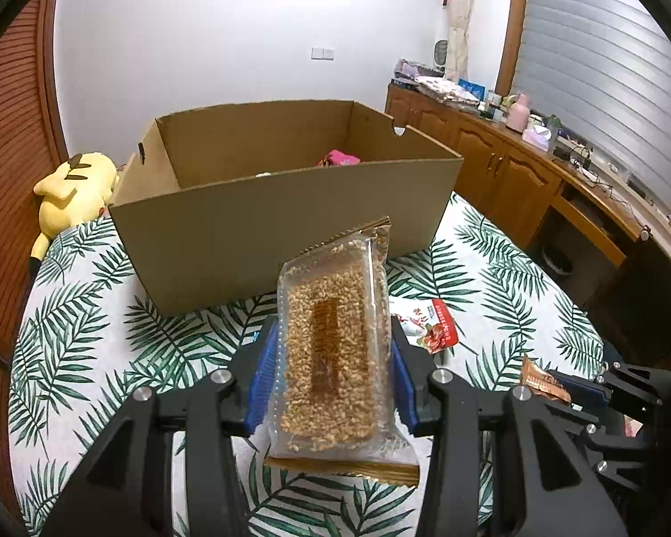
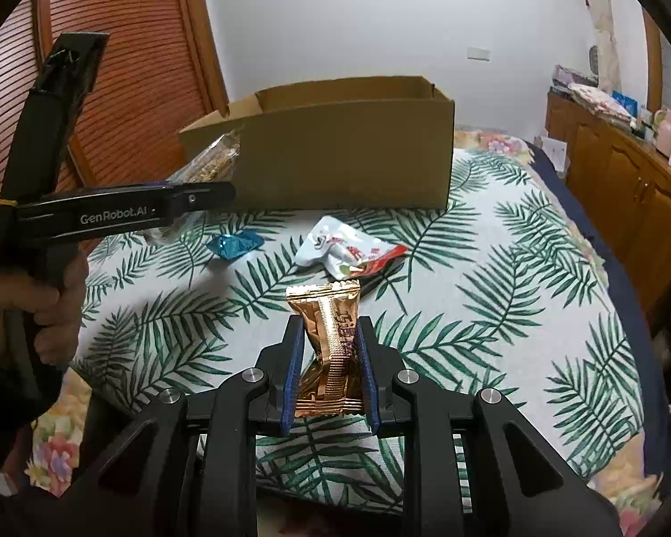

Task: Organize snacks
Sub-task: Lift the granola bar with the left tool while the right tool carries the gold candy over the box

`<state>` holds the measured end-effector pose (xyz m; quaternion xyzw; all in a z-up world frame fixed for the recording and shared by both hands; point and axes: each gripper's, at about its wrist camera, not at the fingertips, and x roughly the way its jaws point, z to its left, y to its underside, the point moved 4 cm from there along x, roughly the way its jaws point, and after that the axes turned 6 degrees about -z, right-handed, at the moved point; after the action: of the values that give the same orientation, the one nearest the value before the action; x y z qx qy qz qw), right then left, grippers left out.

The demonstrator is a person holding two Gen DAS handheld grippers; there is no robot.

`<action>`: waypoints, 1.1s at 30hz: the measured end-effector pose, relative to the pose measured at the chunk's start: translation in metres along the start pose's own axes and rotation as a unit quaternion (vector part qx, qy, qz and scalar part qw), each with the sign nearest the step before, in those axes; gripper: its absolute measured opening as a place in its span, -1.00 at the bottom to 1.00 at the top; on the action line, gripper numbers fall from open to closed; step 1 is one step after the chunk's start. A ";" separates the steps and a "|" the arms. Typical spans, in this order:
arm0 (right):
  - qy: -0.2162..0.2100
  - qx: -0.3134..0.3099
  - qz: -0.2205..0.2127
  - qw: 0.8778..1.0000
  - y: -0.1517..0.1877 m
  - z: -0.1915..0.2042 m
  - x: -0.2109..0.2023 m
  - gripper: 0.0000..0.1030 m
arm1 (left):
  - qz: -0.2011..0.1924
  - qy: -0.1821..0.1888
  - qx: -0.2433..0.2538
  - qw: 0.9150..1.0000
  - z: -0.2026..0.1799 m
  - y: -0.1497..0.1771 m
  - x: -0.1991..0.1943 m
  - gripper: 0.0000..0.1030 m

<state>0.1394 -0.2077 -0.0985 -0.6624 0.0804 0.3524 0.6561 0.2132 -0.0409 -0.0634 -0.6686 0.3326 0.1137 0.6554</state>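
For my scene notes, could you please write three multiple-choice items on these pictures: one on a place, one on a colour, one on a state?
1. Where does the white-and-red packet lie?
A. in the box
B. on the leaf-print cloth in front of the box
C. on the cabinet

2. What colour is the wrapper in the right tool?
A. golden
B. green
C. black

3. What is the left tool doing?
A. hanging open
B. gripping the clear bag of grain bar
C. gripping a toy

B: it lies on the cloth before the cardboard box.
A: the foil looks golden.
B: both fingers press the bag's sides.
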 end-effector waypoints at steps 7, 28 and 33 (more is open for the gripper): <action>0.004 -0.008 -0.017 1.000 -0.012 -0.001 -0.010 -0.58 | -0.016 0.002 0.000 1.000 0.000 -0.007 -0.013 -0.14; -0.008 -0.041 -0.055 0.998 -0.093 -0.019 0.019 -0.58 | -0.045 -0.004 0.031 0.999 0.001 -0.067 -0.006 -0.14; -0.019 -0.049 -0.072 0.996 -0.123 -0.020 0.025 -0.58 | -0.066 -0.015 0.042 0.997 0.008 -0.097 -0.007 -0.14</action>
<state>0.2349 -0.2014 -0.0149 -0.6910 0.0025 0.3200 0.6482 0.2684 -0.0389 0.0175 -0.6591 0.2825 0.0658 0.6938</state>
